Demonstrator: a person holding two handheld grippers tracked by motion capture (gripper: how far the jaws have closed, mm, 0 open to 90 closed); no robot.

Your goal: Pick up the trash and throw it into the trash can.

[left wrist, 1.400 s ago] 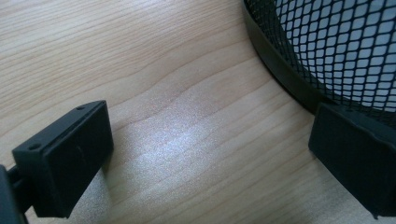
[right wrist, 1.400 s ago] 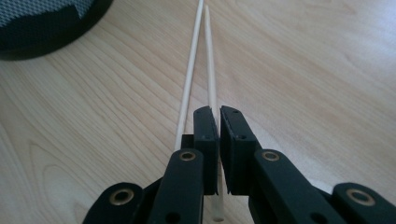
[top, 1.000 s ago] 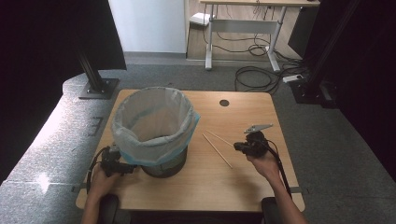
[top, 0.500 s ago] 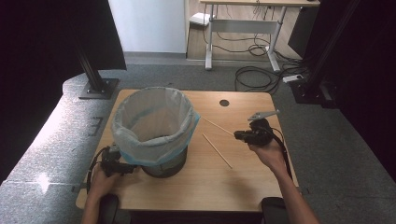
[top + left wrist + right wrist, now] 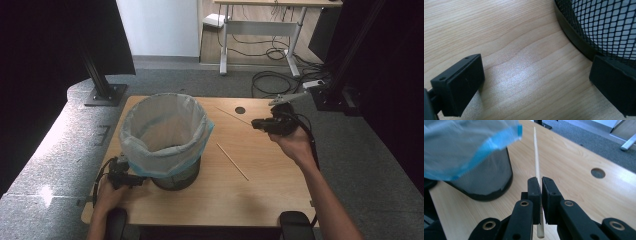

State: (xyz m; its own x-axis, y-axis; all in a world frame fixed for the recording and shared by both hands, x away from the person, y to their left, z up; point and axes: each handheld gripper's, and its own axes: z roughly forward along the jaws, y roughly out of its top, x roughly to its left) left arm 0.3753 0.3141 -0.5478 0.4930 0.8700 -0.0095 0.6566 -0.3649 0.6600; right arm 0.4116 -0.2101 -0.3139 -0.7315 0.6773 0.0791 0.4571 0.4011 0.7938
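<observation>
Thin wooden stick [image 5: 536,160] is pinched in my right gripper [image 5: 541,195], left gripper [image 5: 536,82] gaping beside the black mesh bin [image 5: 172,145]; I should carry it level over the rim before releasing.

The right gripper [image 5: 540,185] was black, and the wooden stick [image 5: 536,152] pinched between its pads was pale tan. Left of it, the bin [image 5: 486,173] was black mesh under a translucent liner [image 5: 464,147] with a bright blue edge. Beneath lay the table [image 5: 574,192], light wood-grain with a dark round hole [image 5: 598,173]. The left gripper [image 5: 536,82] was matte black too.
</observation>
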